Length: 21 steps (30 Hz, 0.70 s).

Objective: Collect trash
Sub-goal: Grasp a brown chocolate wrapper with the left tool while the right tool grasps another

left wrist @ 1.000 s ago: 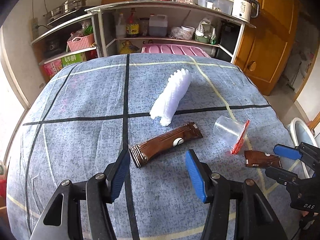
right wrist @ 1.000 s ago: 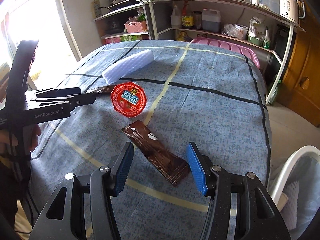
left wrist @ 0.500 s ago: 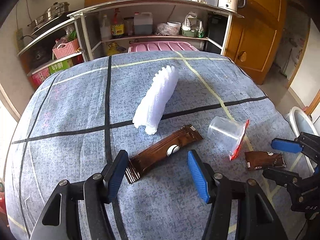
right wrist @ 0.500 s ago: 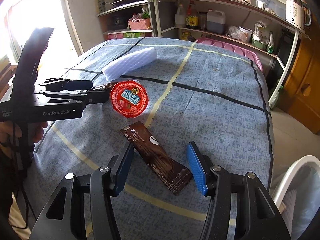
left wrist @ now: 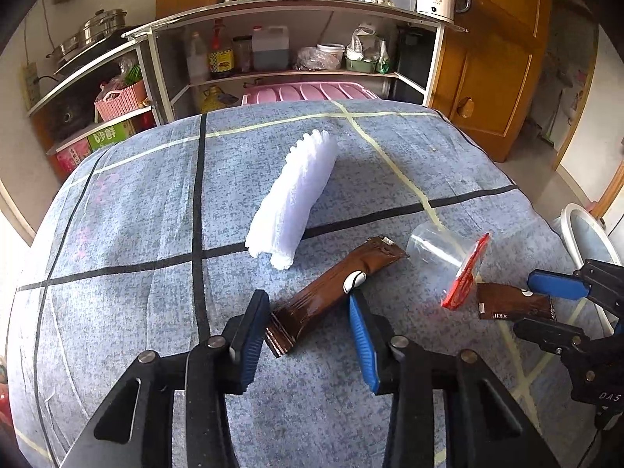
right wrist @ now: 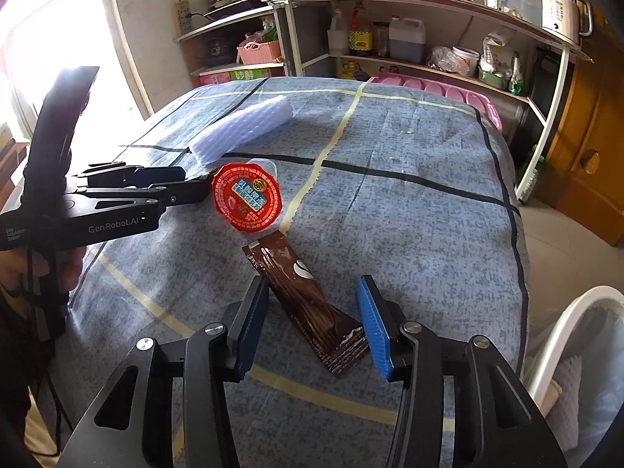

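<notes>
so the left gripper (left wrist: 308, 335) sits low over the blue-grey tablecloth (left wrist: 136, 234) with its jaws wide apart, and the near end of a long brown wrapper (left wrist: 335, 284) lies between the blue pads without being pinched. that wrapper runs off toward 1 o'clock, its far tip just beside a clear plastic cup (left wrist: 440, 253) lying on its side with a red foil lid (left wrist: 466, 273) hanging off the rim. a white foam sheet (left wrist: 296, 202) lies at about 12 o'clock from the gripper, close to the wrapper, crossing one of the black lines on the cloth. over at 3 o'clock in the left wrist view the right gripper (left wrist: 538, 306) straddles a second, shorter brown wrapper (left wrist: 511, 306). in the right wrist view that right gripper (right wrist: 312, 319) is also wide open, holding nothing, with the second wrapper's (right wrist: 308, 304) near end lying flat between the pads and its far end pointing to 11 o'clock at the red lid (right wrist: 246, 197). the left gripper (right wrist: 183, 183) comes in from 9 o'clock there, its tips right next to the lid. a white bin rim (right wrist: 561, 323) shows at 4 o'clock off the table edge, and kitchen shelves (right wrist: 390, 31) stand behind the table.
</notes>
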Available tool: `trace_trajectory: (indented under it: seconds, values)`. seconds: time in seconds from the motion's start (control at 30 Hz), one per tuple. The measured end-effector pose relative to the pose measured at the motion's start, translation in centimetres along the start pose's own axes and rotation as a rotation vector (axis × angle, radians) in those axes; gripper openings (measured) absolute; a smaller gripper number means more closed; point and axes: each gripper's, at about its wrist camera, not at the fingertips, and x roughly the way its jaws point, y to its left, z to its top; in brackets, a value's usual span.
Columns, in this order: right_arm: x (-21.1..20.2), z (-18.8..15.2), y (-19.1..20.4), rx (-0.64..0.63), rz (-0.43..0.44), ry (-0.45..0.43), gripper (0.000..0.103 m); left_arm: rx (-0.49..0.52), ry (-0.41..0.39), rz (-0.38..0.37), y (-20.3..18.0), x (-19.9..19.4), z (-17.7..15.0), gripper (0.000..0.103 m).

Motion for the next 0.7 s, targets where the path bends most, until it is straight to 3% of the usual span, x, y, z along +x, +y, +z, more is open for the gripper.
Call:
trace_trajectory:
  seconds: [0.13, 0.37, 0.7]
  values:
    - [-0.1, 0.0, -0.3, 0.009, 0.003, -0.003, 0.042, 0.018, 0.001, 0.005, -0.4, -0.1, 0.0, 0.03]
    - [-0.4, -0.2, -0.9, 0.035, 0.003, -0.012, 0.02, 0.033, -0.003, 0.008, -0.8, -0.6, -0.3, 0.022]
    - [-1.1, -0.5, -0.9, 0.053, -0.001, -0.041, 0.016, -0.009, -0.003, -0.031, -0.9, -1.9, -1.2, 0.021]
